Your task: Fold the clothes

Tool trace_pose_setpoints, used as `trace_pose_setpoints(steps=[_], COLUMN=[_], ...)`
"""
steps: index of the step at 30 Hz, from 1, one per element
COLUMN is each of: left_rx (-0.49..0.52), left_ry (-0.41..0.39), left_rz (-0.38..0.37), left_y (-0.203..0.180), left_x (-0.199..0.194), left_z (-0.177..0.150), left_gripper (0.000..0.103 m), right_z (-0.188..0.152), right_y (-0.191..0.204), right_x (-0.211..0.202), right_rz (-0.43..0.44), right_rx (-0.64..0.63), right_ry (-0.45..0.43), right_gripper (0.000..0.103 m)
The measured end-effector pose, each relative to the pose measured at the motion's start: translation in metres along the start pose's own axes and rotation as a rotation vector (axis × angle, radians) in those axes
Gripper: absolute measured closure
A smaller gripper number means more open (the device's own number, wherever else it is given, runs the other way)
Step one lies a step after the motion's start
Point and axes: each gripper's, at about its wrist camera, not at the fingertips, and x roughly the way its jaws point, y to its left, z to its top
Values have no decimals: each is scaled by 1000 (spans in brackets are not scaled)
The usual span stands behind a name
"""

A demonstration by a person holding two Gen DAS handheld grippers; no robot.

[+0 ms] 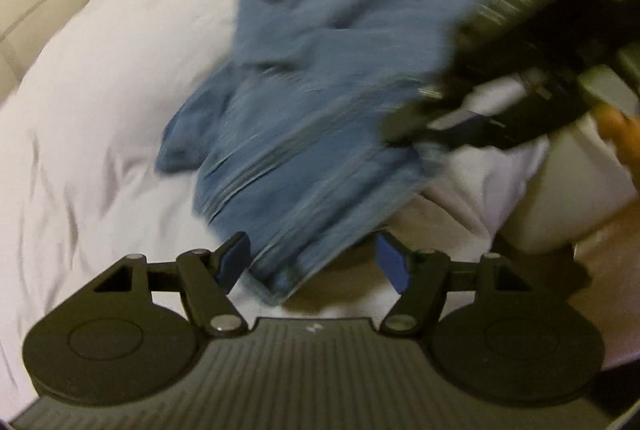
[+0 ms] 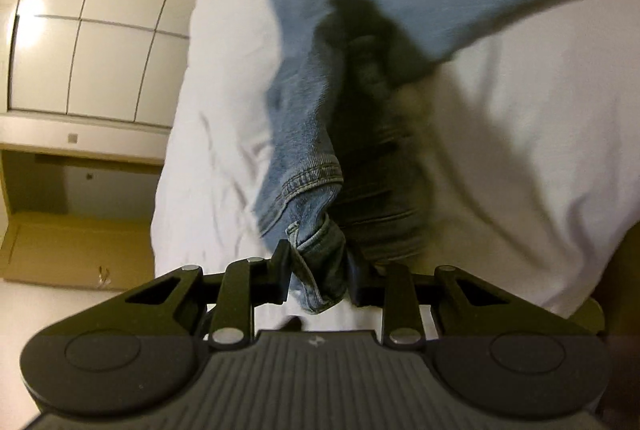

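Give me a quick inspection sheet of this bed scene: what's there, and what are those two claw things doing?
Surface: white bedsheet, wrinkled.
Job's things: blue jeans, crumpled on the sheet, not yet folded.
Clutter: nothing seen.
Grippers: left claw open, jeans hem lying between its pads but not pinched; right claw shut on a bunched denim hem.
Cables: nothing seen.
Surroundings: pale panelled cupboards; wooden floor beside the bed.
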Motion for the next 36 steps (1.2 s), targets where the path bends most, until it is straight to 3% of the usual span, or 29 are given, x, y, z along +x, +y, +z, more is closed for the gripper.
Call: trace_pose_setpoints(steps=[2, 4, 5, 7, 10, 11, 13, 16, 19, 22, 23, 25, 26, 29, 30, 32, 36], left_rx=[63, 76, 71, 62, 32, 18, -66, -216, -397, -518, -520, -495, -486, -487, -493, -523, -650], left_ry=[-13, -21, -22, -22, -42, -45, -48, -40, 27, 145, 152, 147, 143, 120, 114, 95, 44], left_rz=[23, 36, 40, 22, 0, 4, -7, -36, -73, -121, -136, -168, -187, -241, -239, -232, -257], left_y=[-7, -3, 1, 16, 47, 59, 94, 146, 195, 230, 234, 241, 244, 255, 261, 276, 318], left_x=[4, 9, 11, 13, 3, 0, -5, -9, 6, 27, 26, 20, 17, 7, 6, 8, 22], left_z=[2, 3, 3, 2, -4, -6, -10, -18, -37, -62, -66, -71, -74, -75, -74, -69, -57], left_gripper=[37, 58, 82, 85, 95, 97, 98, 99, 96, 89, 88, 78, 66, 57, 47, 36, 34], right_z=[-1, -3, -5, -8, -15, -18, -25, -40, -62, -81, -87, -96, -100, -110, -112, -115, -116], right_y=[12, 23, 28, 35, 39, 39, 39, 33, 21, 10, 5, -5, -9, -22, -24, -28, -29], right_x=[4, 9, 10, 11, 8, 4, -4, -8, 0, 17, 24, 37, 42, 59, 62, 66, 72], right_rz=[25, 51, 57, 66, 84, 89, 83, 4, -74, -142, -160, -198, -218, -245, -247, -240, -225], right_rx=[-6, -11, -12, -3, 39, 58, 93, 132, 209, 268, 289, 326, 340, 390, 403, 427, 437], right_ry=[5, 9, 10, -4, -76, -110, -177, -259, -307, -331, -336, -345, -349, -373, -385, -414, -481], right_gripper=[75, 75, 74, 62, 59, 53, 44, 44, 44, 44, 44, 43, 42, 36, 36, 33, 21])
